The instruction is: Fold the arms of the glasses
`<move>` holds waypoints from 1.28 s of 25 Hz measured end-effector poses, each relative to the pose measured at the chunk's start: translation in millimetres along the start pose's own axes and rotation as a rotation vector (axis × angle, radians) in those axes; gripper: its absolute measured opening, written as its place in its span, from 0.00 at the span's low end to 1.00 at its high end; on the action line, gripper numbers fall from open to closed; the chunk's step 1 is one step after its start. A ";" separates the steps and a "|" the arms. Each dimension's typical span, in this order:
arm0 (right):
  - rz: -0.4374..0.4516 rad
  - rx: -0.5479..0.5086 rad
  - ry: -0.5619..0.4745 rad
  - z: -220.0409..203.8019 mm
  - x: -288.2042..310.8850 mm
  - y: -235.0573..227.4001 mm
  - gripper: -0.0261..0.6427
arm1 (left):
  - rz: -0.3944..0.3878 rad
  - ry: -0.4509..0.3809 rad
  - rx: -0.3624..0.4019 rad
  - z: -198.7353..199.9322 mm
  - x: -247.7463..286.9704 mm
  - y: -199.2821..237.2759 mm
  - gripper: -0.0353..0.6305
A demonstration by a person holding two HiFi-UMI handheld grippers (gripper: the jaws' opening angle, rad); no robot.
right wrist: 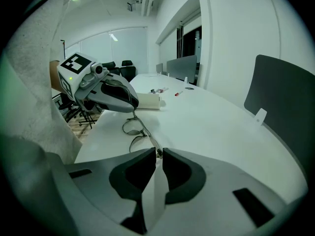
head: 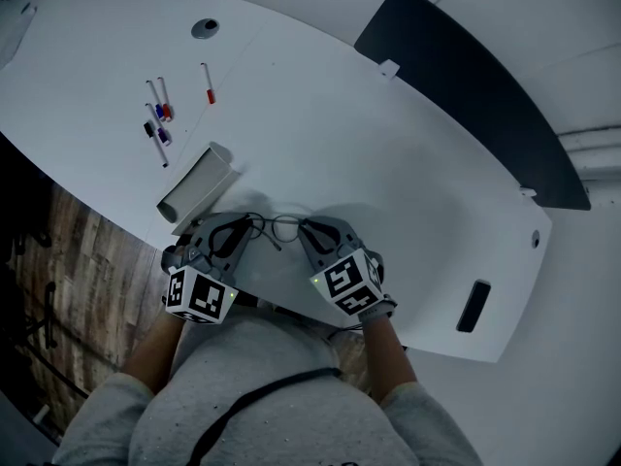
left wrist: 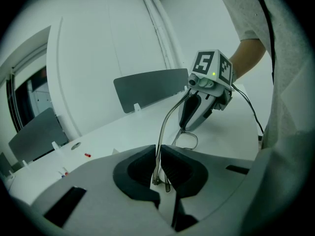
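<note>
White oval table (head: 408, 153) in a dim office, with a dark grey divider panel (head: 466, 85) along its far edge. A few red and blue marker pens (head: 160, 115) and a pale grey open-ended case (head: 199, 184) sat off to the left, clear of the work.

The thin wire-framed metal glasses (head: 275, 225) were at the near edge of the table, right in front of the person, strung between the two tools.

- **Left gripper** (head: 236, 233): clamped on one slim temple arm (left wrist: 165, 129). The jaws were nearly together, the arm ran up between the pads, and its tip poked out behind them.
- **Right gripper** (head: 310, 233): also pinched almost closed, on a small metal part at the opposite end of the frame. It looked like the hinge corner, but it was too small in that view to say hinge or arm for sure.

Why held this way, my read:
- One tool anchored the frame so it couldn't skate on the slick tabletop, while the other had the arm that needed to swing.
- Gripping the arm out near its tip gave leverage about the hinge with little force, which matters on wire this thin.
- Both tools came in low and angled down from the person's side, which kept the lenses just off the surface and the hinge line visible.

The fold didn't look done: the held arm stood out from the lenses rather than lying across them. The next move would want a slow inward sweep of the left tool with the right held steady. The risk was bending the arm if the sweep ran off the hinge axis.
</note>
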State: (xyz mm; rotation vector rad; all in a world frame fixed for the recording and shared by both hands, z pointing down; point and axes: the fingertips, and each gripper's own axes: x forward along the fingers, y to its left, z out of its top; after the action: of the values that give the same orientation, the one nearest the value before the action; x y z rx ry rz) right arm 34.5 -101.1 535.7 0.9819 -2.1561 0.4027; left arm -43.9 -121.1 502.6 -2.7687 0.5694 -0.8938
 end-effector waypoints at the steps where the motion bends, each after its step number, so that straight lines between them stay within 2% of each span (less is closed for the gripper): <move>1: 0.000 0.001 -0.003 0.2 0.2 -0.4 0.12 | -0.004 0.001 0.002 0.3 1.5 -0.1 0.12; 14: 0.003 0.016 -0.014 -4.8 -0.5 -3.2 0.12 | -0.055 0.013 0.023 2.9 22.9 -6.5 0.13; 21: -0.003 0.059 -0.034 -8.8 -9.4 -6.0 0.12 | -0.075 0.011 0.055 5.0 25.6 -12.0 0.13; 24: 0.037 0.085 -0.042 -16.8 -22.0 -3.0 0.23 | -0.074 0.012 0.058 5.7 25.7 -13.0 0.13; 26: 0.073 0.095 -0.076 -13.4 -34.4 -0.6 0.23 | -0.078 0.011 0.055 6.7 26.2 -13.0 0.13; 29: 0.169 0.098 -0.240 20.2 -55.9 9.7 0.23 | -0.084 0.010 0.058 6.6 26.5 -12.7 0.13; 30: 0.189 0.069 -0.288 32.6 -60.8 13.1 0.23 | -0.085 0.010 0.058 6.3 26.2 -12.9 0.13; 32: 0.175 -0.010 -0.302 47.5 -63.4 17.6 0.22 | -0.088 0.006 0.054 6.3 25.6 -14.5 0.13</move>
State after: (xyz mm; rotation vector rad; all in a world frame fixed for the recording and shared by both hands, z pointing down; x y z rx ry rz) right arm 26.8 -81.7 457.3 0.8978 -2.5256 0.3429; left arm -16.7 -118.0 515.1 -2.7626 0.4202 -0.9218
